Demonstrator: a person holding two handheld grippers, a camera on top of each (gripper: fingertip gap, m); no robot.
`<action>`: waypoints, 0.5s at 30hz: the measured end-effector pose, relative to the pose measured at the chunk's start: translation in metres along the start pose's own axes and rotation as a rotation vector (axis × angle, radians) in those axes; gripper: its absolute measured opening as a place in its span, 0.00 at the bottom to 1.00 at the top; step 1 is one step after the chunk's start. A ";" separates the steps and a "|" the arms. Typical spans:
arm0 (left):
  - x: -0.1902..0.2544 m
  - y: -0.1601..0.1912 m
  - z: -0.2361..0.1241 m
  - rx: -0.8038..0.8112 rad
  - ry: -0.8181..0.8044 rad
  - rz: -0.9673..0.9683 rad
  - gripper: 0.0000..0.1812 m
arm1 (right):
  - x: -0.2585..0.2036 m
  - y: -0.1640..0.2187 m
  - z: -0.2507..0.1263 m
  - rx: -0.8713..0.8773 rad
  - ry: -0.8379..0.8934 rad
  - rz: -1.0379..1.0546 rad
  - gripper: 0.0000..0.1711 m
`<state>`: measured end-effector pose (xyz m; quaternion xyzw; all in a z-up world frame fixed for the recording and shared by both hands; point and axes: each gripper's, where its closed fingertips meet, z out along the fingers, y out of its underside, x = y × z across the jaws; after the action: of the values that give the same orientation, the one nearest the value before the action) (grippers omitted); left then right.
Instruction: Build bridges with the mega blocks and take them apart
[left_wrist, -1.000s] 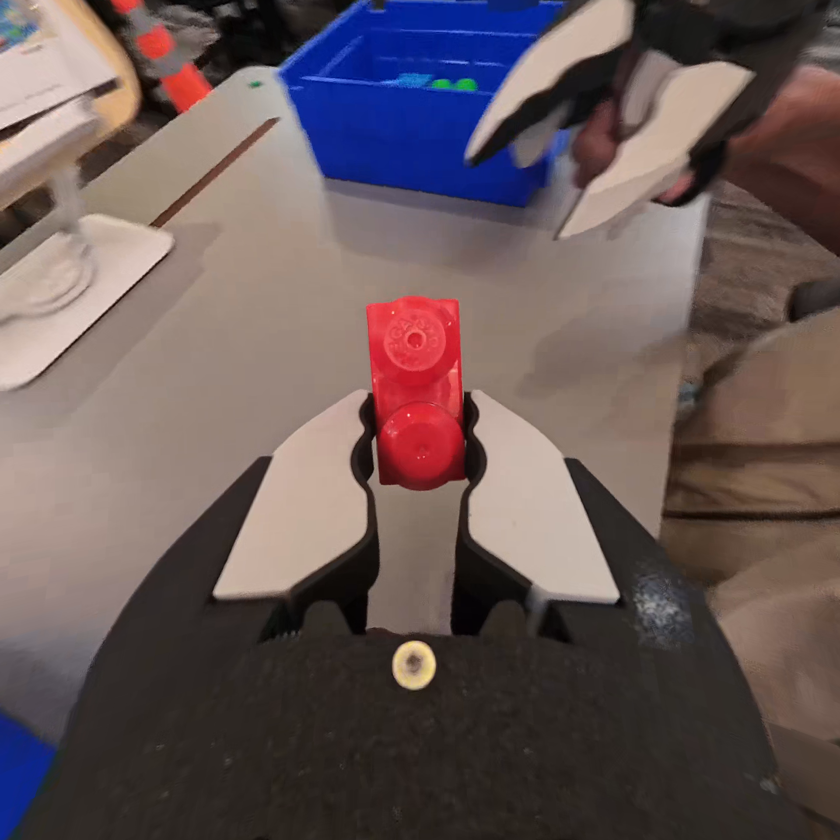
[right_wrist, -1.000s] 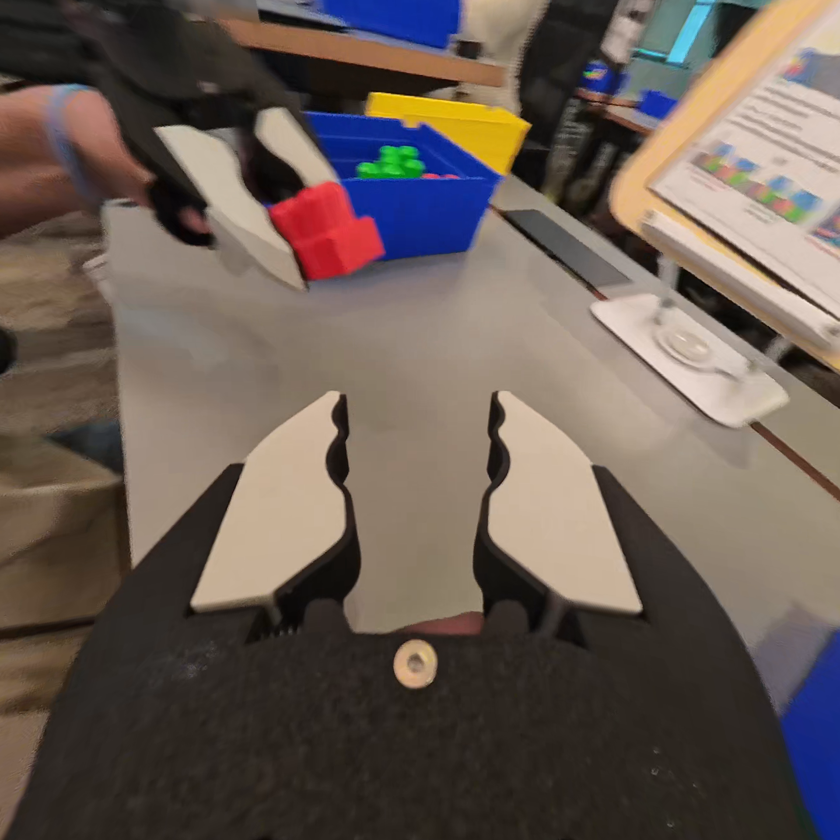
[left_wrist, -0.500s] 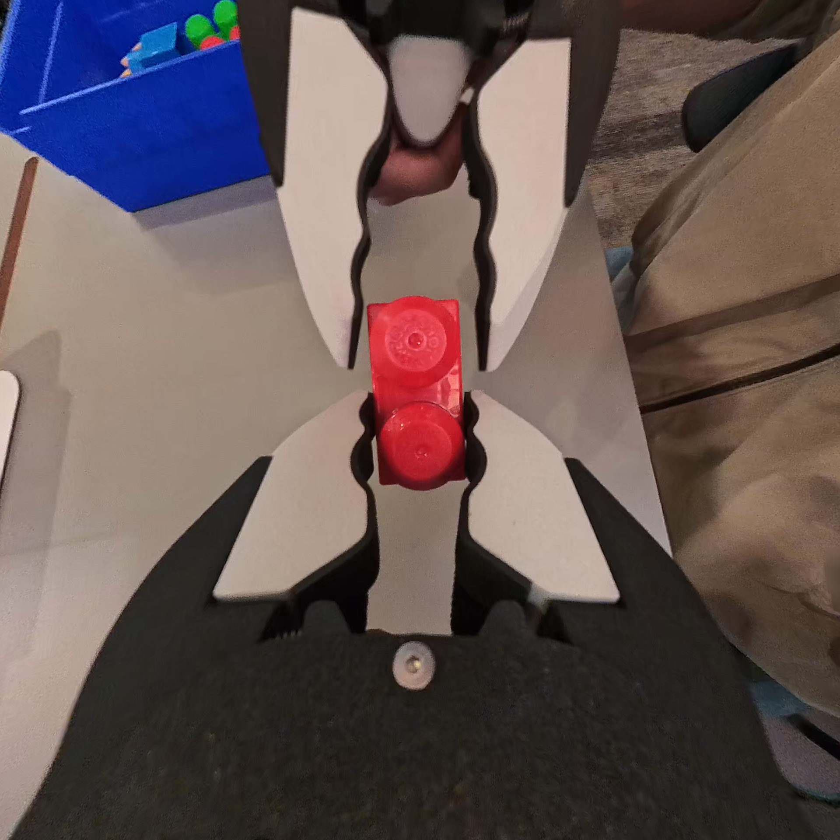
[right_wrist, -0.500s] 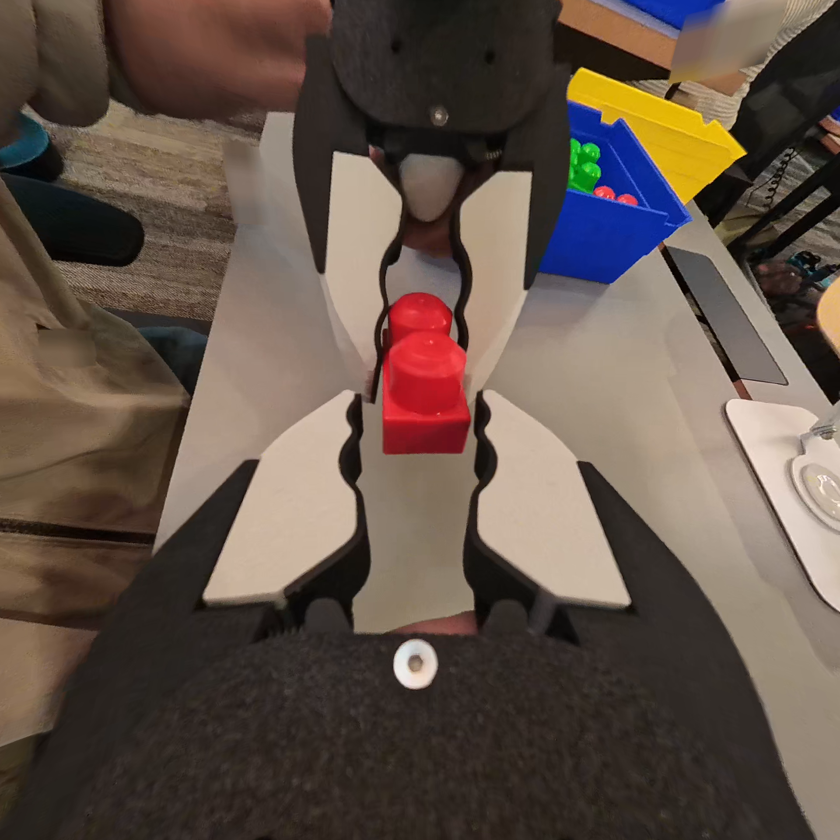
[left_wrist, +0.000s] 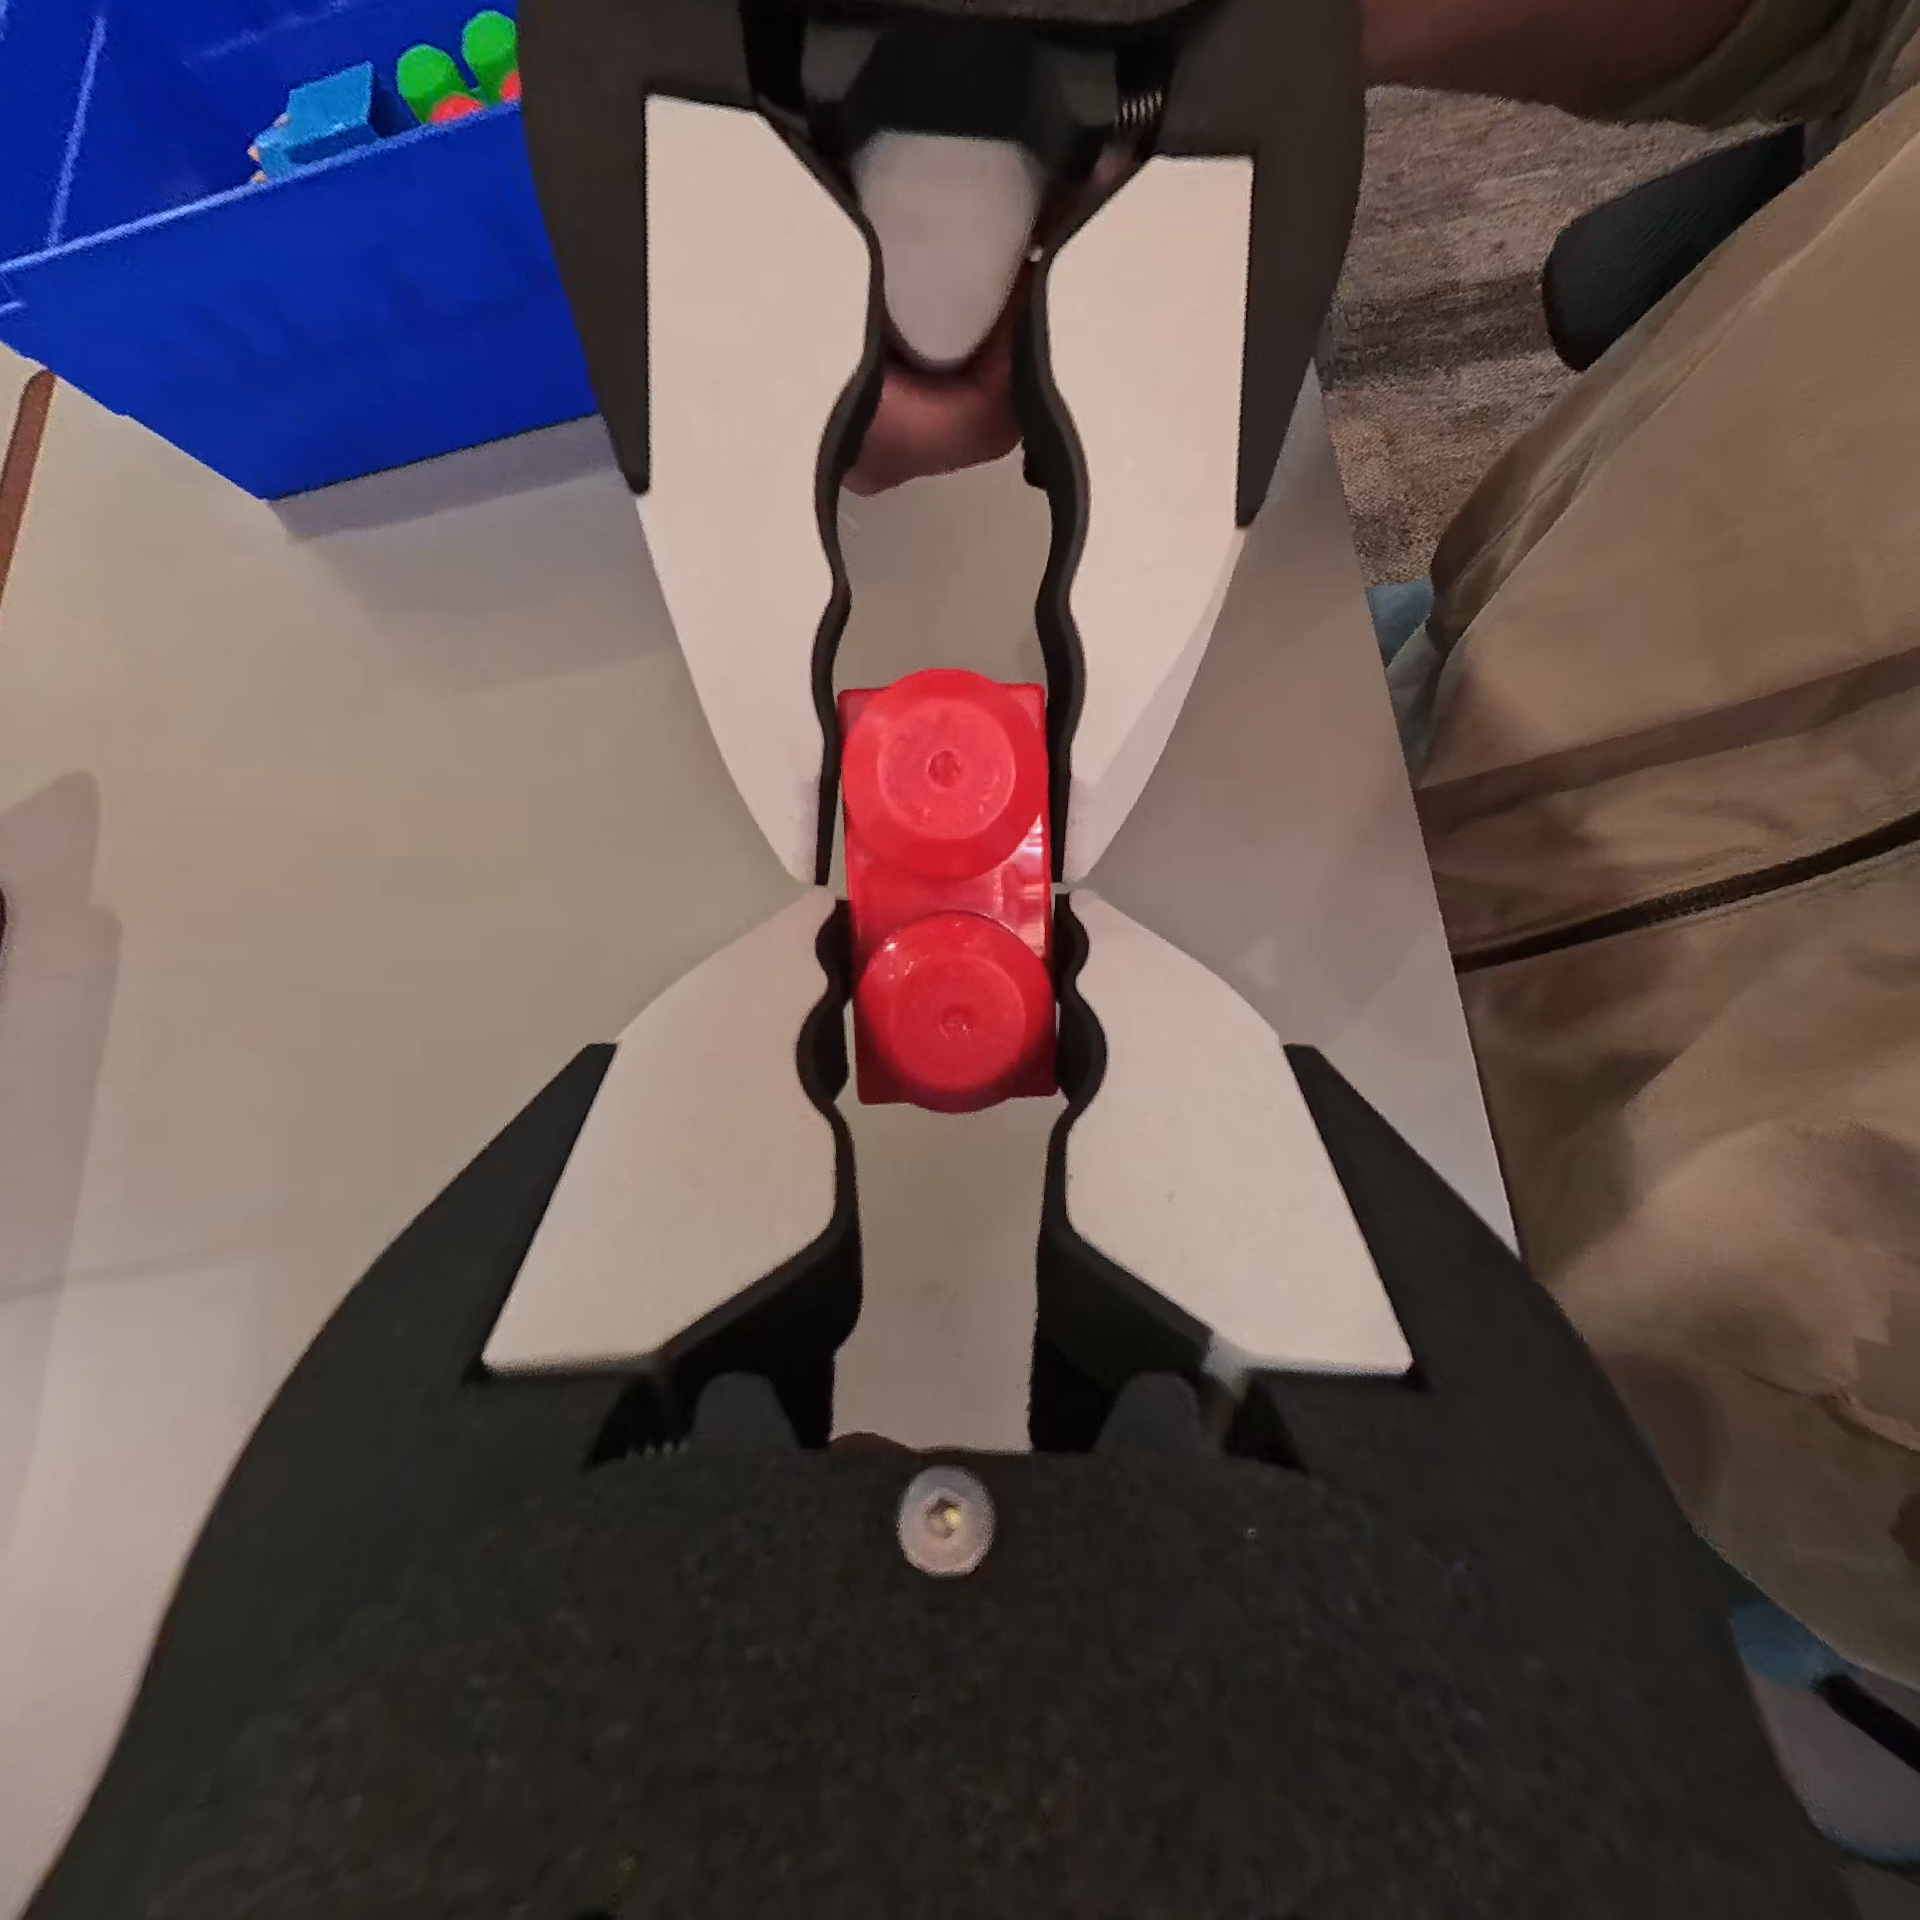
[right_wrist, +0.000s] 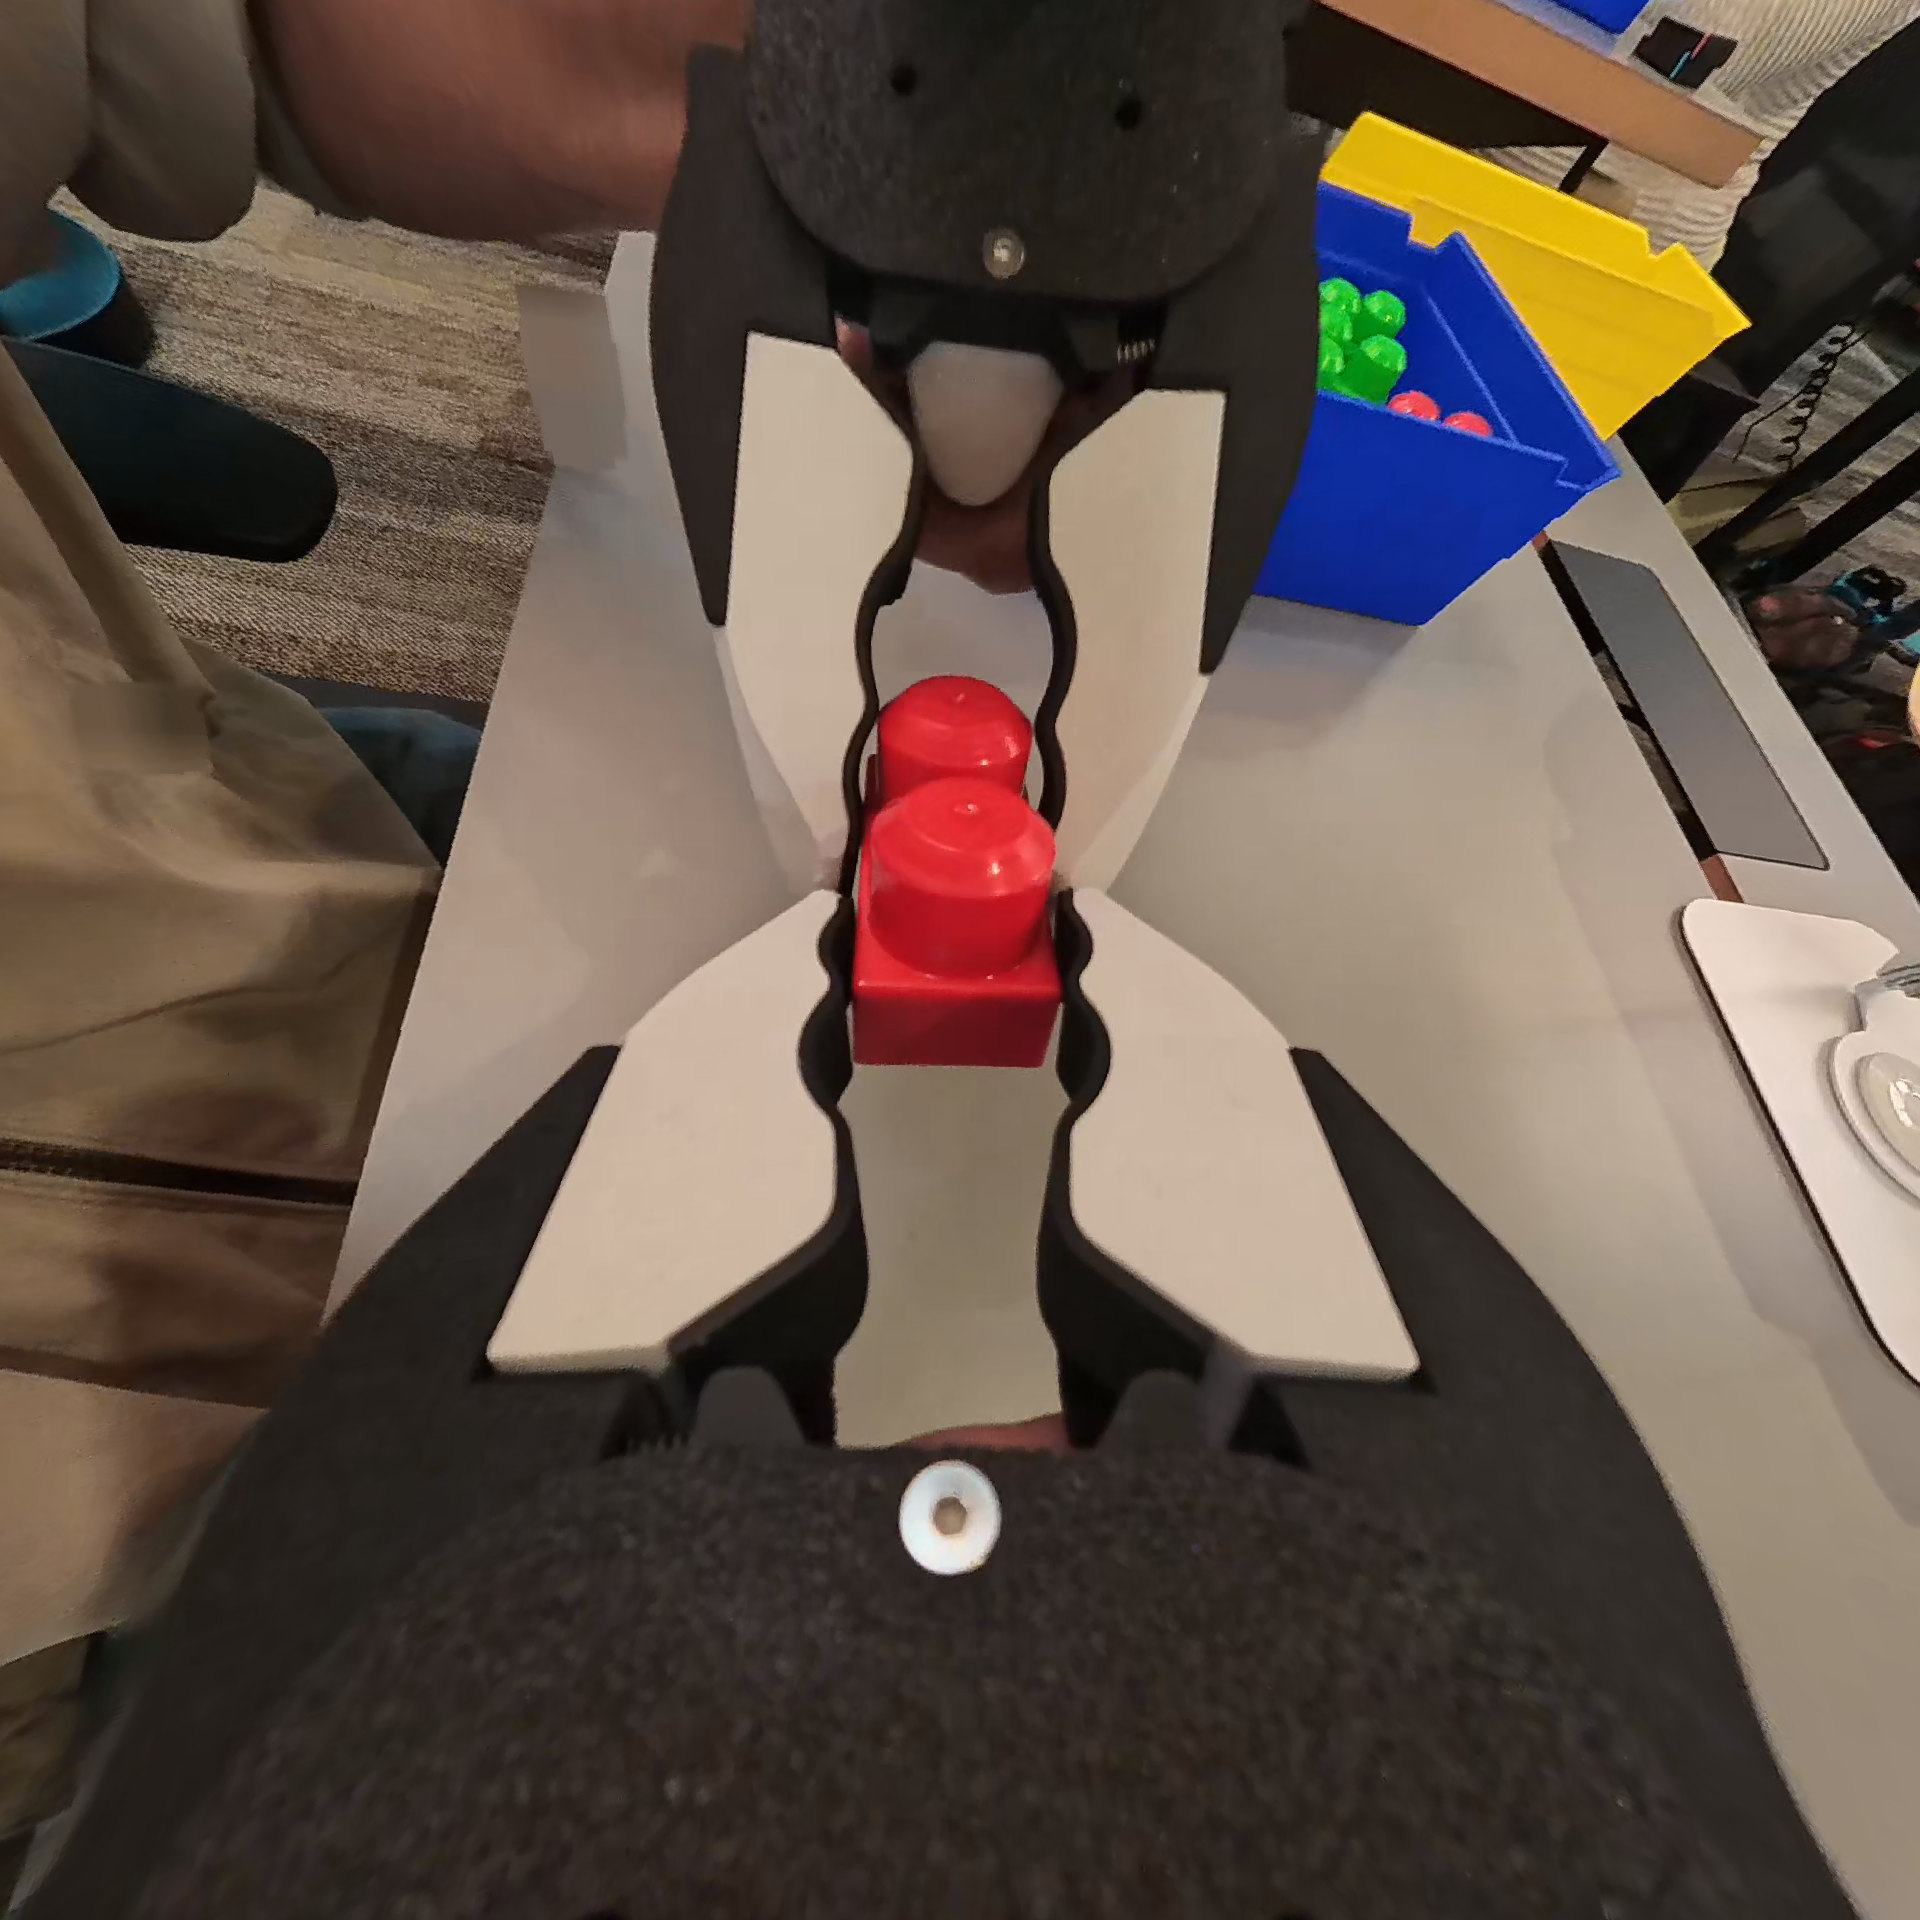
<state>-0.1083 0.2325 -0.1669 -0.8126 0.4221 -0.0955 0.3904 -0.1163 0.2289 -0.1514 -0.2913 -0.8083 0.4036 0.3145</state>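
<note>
Two grippers face each other tip to tip over a pale grey table (left_wrist: 312, 935), sharing one red block (left_wrist: 948, 894) at the middle of both frames. Left gripper (left_wrist: 948, 997): black body filling the lower half of the left wrist view, white-faced fingers (left_wrist: 727, 1091) clamped on the near end of the block, pads pressed to both of its sides. Right gripper (right_wrist: 951, 997): same build, filling the lower half of the right wrist view, fingers clamped on the opposite end of the block. Each tool also shows in the other's view, reaching down from the top edge, its tips meeting the near tool's tips. Red block: two round studs in a row, held off the table, seen stud-on in the left wrist view and from slightly above in the right wrist view. Blue bin (left_wrist: 281, 343): upper left of the left wrist view, upper right of the right wrist view, holding green, red and blue blocks. Yellow bin (right_wrist: 1538, 260): just behind the blue one. White stand base (right_wrist: 1787, 1091): right edge of the right wrist view. Person's tan clothing (left_wrist: 1683, 831): right side of the left wrist view.
</note>
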 end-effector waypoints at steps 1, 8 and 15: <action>-0.001 -0.001 -0.001 0.007 -0.007 -0.014 0.20 | 0.001 0.000 -0.001 0.002 0.004 0.000 0.21; -0.014 0.009 -0.020 0.055 -0.126 -0.107 0.27 | 0.022 -0.001 -0.028 0.060 0.120 0.043 0.21; -0.046 0.026 -0.071 0.277 -0.646 -0.339 0.35 | 0.033 0.024 -0.071 0.124 0.441 0.213 0.21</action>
<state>-0.1875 0.2193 -0.1297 -0.7987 0.1203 0.0460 0.5878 -0.0790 0.2986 -0.1287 -0.4360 -0.6584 0.4100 0.4563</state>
